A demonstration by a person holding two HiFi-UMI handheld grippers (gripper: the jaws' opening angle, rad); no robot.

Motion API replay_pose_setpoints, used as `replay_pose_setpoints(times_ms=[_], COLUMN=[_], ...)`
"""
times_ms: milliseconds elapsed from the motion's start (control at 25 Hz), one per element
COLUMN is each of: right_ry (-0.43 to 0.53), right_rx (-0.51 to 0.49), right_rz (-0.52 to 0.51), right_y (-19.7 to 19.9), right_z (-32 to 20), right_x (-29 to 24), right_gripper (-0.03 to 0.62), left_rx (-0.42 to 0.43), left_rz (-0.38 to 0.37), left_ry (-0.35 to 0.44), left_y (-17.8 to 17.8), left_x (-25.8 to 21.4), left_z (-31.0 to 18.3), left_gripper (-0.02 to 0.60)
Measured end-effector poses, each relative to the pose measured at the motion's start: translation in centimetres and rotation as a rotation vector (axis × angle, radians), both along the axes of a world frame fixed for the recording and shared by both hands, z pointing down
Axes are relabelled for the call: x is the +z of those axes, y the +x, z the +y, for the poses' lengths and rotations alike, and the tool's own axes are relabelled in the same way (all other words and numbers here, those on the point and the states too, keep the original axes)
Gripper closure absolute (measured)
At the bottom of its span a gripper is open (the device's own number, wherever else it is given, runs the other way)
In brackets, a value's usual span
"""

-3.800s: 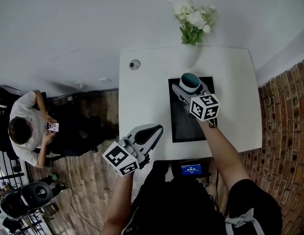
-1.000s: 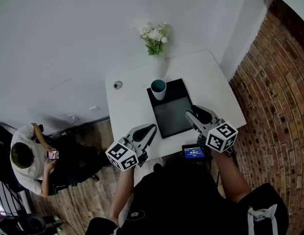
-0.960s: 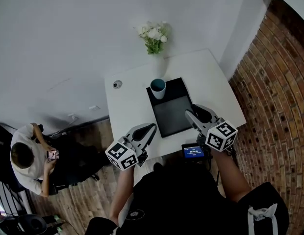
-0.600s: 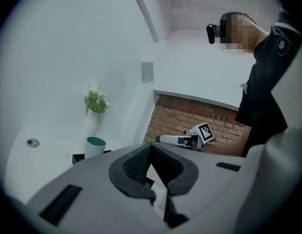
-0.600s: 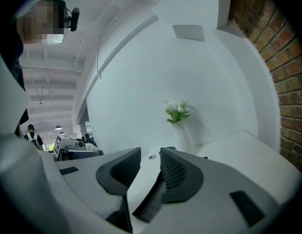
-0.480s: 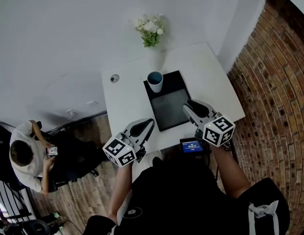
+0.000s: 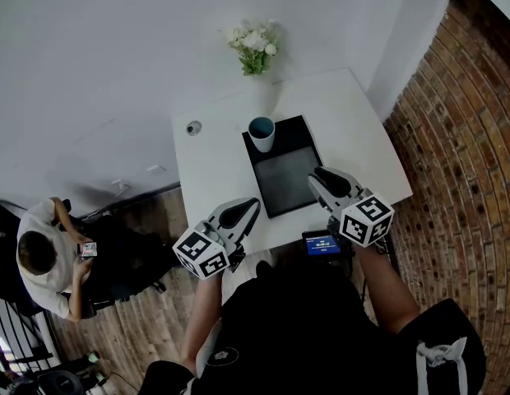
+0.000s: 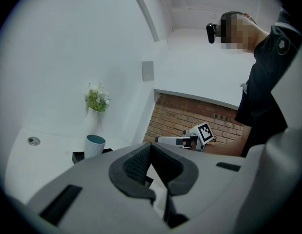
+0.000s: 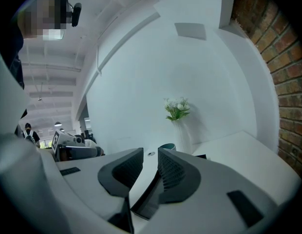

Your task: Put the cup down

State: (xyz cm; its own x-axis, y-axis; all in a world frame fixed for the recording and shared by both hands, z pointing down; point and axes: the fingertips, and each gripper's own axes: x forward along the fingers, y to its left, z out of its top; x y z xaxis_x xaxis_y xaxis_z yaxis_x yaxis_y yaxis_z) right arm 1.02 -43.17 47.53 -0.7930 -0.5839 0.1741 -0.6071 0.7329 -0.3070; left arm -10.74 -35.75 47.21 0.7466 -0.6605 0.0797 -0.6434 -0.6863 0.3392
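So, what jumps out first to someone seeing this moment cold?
The white cup with a teal inside stands upright on the far left corner of the dark tray on the white table. The left gripper and right gripper hover empty and shut over the near side; white flowers stand at the far edge.

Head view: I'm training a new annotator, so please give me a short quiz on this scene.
1. True or false: the cup stands upright on a corner of the black tray.
2. What stands behind the cup on the table? A) a vase of flowers B) a kettle C) a bottle
3. Fill in: the left gripper holds ___.
Key: 1 true; 2 A; 3 nothing.
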Motion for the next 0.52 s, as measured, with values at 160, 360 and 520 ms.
replay_pose_setpoints(times_ms=[160,360,520], right_ry=[0.003,0.003,0.006], right_rx=[0.001,0.006,0.007], right_rz=[0.018,0.025,0.030], right_y=[0.08,0.22,0.37], right_z=[0.05,0.02,-0.01], right_x=[0.24,0.27,0.24], right_gripper=[0.490,0.490,0.490], left_rx=[0.000,0.006,0.002], left_rz=[0.008,0.005,0.009], left_ry=[-0.007,-0.002,-0.008], left_y=[0.28,0.42,0.49], left_x=[0.13,-0.06,0.01], left_z=[0.00,-0.02,-0.10], left_gripper=[0.574,0.574,0.574])
